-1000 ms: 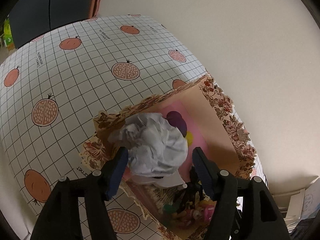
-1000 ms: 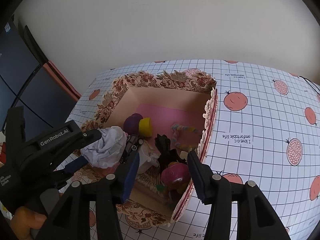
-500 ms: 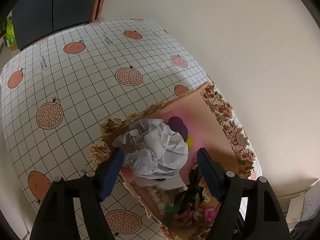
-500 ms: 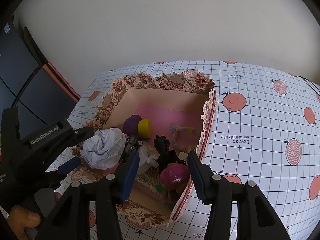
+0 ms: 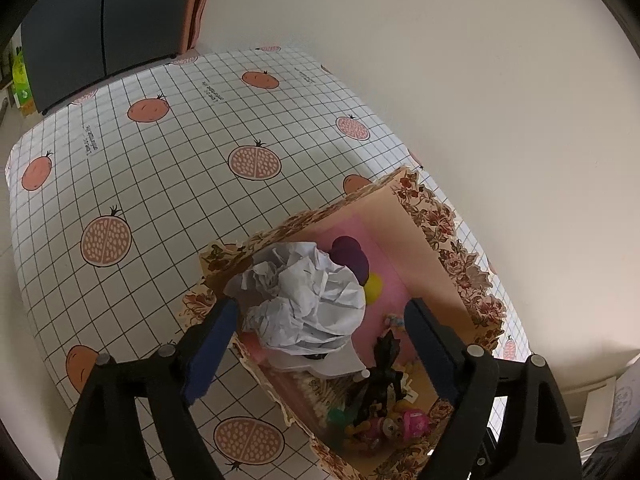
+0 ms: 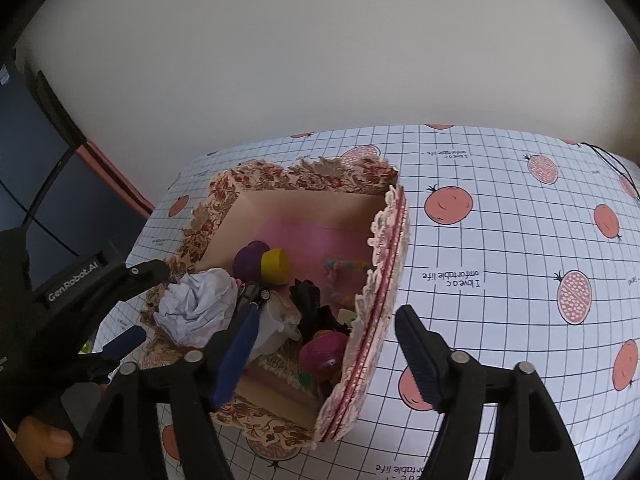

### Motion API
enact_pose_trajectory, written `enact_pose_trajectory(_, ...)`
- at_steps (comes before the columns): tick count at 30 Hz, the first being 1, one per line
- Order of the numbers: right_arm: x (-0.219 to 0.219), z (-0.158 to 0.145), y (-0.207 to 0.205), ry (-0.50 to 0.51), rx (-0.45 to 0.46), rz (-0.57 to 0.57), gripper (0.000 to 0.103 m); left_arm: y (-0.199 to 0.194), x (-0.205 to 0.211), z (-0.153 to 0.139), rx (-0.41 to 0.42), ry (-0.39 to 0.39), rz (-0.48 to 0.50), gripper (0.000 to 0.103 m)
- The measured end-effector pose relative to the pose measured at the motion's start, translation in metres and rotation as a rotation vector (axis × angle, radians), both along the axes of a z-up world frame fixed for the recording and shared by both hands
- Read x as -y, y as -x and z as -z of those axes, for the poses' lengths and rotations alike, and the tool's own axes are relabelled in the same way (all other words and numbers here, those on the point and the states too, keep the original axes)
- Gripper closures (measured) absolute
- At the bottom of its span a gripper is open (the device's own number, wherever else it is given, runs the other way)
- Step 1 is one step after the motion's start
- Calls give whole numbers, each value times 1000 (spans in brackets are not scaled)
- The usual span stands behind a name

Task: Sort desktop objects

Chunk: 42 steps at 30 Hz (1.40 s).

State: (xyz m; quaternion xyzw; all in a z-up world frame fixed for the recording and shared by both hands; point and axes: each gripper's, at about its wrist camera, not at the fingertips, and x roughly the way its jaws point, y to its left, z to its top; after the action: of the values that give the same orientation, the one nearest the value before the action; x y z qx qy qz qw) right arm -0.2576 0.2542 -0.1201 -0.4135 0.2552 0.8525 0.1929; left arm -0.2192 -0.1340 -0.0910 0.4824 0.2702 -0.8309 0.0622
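A crumpled white paper ball (image 5: 304, 300) rests on the heap in the near corner of the floral-rimmed cardboard box (image 5: 452, 248). My left gripper (image 5: 320, 340) straddles it with its jaws opening, and the right pad stands well off the paper. In the right wrist view the paper ball (image 6: 200, 308) lies beside the left gripper (image 6: 136, 304). My right gripper (image 6: 328, 348) hovers over the box (image 6: 304, 178), jaws opening. A pink toy (image 6: 324, 354) and the box's right wall lie between its fingers, untouched.
The box also holds a purple shell (image 6: 256, 258), a yellow shell (image 6: 276, 266), a black toy figure (image 6: 312, 304), a white cup (image 6: 272, 320) and a braided cord (image 6: 344, 268). The checked pomegranate cloth (image 6: 500, 240) covers the table. A wall runs behind and a dark cabinet (image 5: 100, 20) stands beyond.
Both grippers' jaws have spread wider. The left pads have come off the paper ball, which stays in the box. The right gripper's right finger now stands outside the box wall.
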Motion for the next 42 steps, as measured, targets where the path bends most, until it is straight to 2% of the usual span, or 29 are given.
enact_pose_trajectory(3, -4, 0, -2, 6, 5, 7, 19, 1, -4, -2, 0, 12, 9, 17)
enact_pose_trajectory(8, -9, 1, -5, -5, 23, 32, 2, 1, -11, -3, 7, 37, 24, 16)
enact_pose_trajectory(10, -12, 1, -7, -6, 27, 42, 1, 1, -14, -3, 3, 46, 29, 9)
enact_pose_trajectory(17, -20, 0, -12, -16, 39, 70, 0, 1, -22, -6, 0, 92, 36, 1)
enact_pose_trajectory(24, -29, 0, -17, -16, 49, 107, 0, 2, -28, -7, 3, 146, 42, 0)
enact_pose_trajectory(32, -35, -4, -24, -22, 47, 117, 0, 3, -41, -10, -1, 162, 80, 0)
enact_pose_trajectory(37, -36, -21, -35, -79, 34, 127, 0, 2, -54, -17, -2, 182, 121, 0)
enact_pose_trajectory(42, -40, -46, -54, -106, -1, 155, 0, -2, -66, -37, -50, 168, 166, 0)
